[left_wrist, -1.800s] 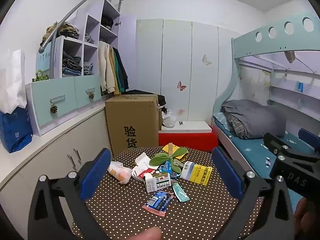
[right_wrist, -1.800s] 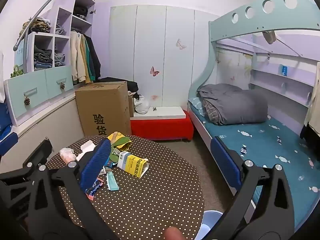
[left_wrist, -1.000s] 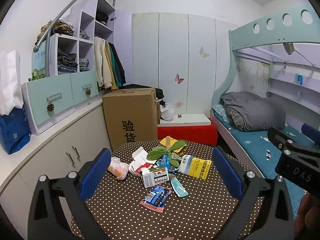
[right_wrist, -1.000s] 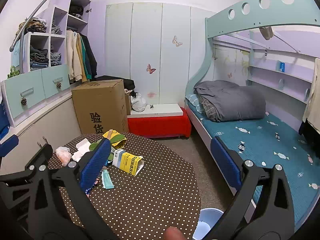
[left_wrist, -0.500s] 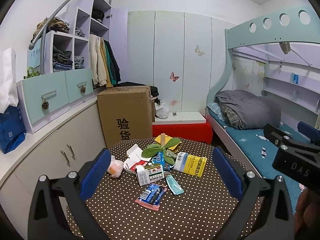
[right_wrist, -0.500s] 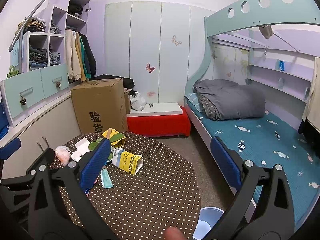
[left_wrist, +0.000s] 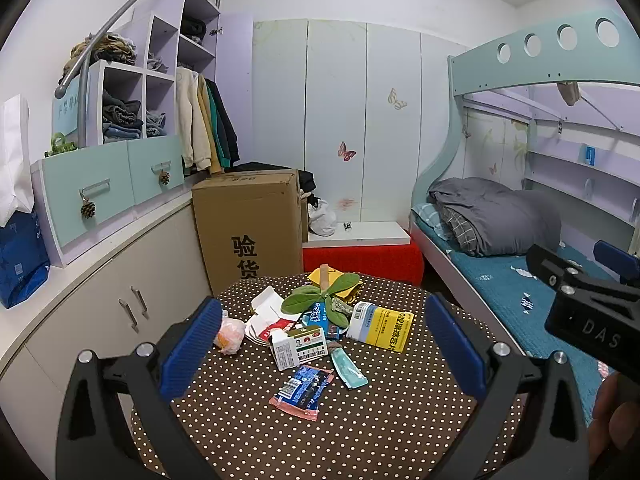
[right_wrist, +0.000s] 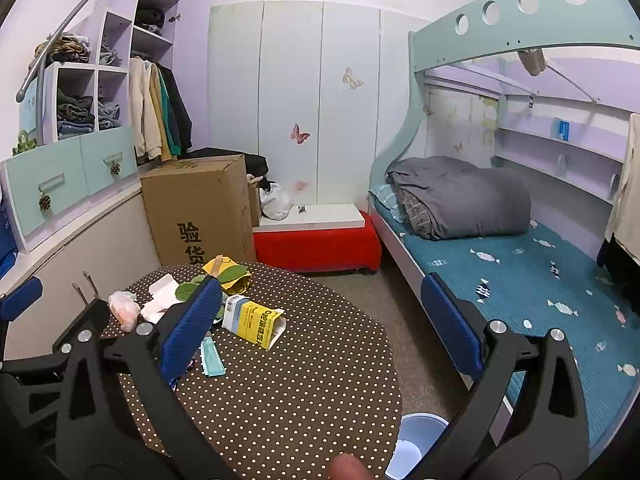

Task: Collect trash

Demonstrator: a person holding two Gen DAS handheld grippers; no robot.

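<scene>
Both tools are hanging wide and empty: the left gripper (left_wrist: 320, 340) is framing the litter at the frame's centre, the right gripper (right_wrist: 320, 328) is facing the bed. Nothing is looking collected yet; the yellow box (left_wrist: 380, 326), blue wrapper (left_wrist: 302, 390), small carton (left_wrist: 298, 346), orange bag (left_wrist: 229, 332) and leaves (left_wrist: 320, 298) are lying clustered on the dotted table (left_wrist: 360, 432). A pale bin (right_wrist: 416, 440), lower centre-right, is showing only partly behind the table edge, its contents hidden.
</scene>
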